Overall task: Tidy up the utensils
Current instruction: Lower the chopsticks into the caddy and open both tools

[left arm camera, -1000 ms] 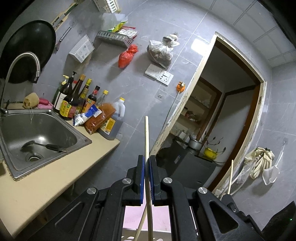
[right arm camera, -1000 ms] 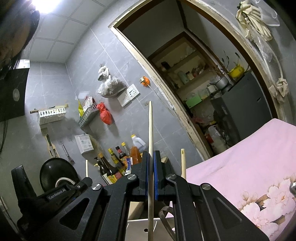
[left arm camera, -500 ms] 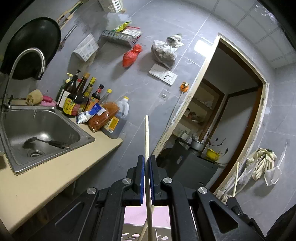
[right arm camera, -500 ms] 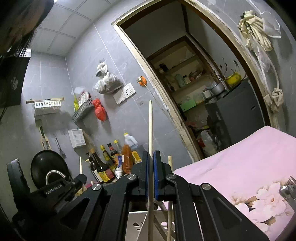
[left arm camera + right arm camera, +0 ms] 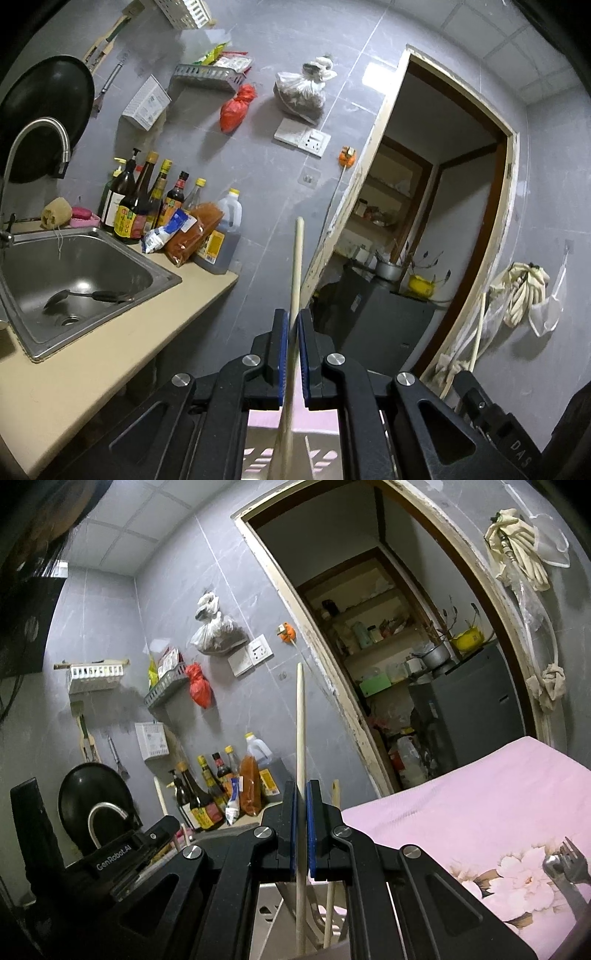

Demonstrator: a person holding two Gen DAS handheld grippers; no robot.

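My left gripper (image 5: 292,325) points at the grey wall, its jaws opening. A pale wooden chopstick (image 5: 296,266) stands between the blue pads with slight gaps and leans left lower down. Its lower end reaches into a white slotted utensil holder (image 5: 255,456) below. My right gripper (image 5: 302,801) is shut on a second upright chopstick (image 5: 300,731), whose lower end goes into the white holder (image 5: 271,910). Another chopstick (image 5: 335,794) stands in that holder just right of the jaws. A metal fork (image 5: 572,862) lies on the pink floral cloth (image 5: 480,812).
A steel sink (image 5: 74,266) with a ladle lies left, set in a beige counter (image 5: 110,350). Sauce bottles (image 5: 147,206) line the wall. A doorway (image 5: 424,221) opens ahead with a dark cabinet (image 5: 376,325). The other gripper's black body (image 5: 110,853) sits low left in the right wrist view.
The left chopstick now leans between slightly wider pads instead of standing straight. Both views have rolled a little. The fork has come further into the right wrist view.
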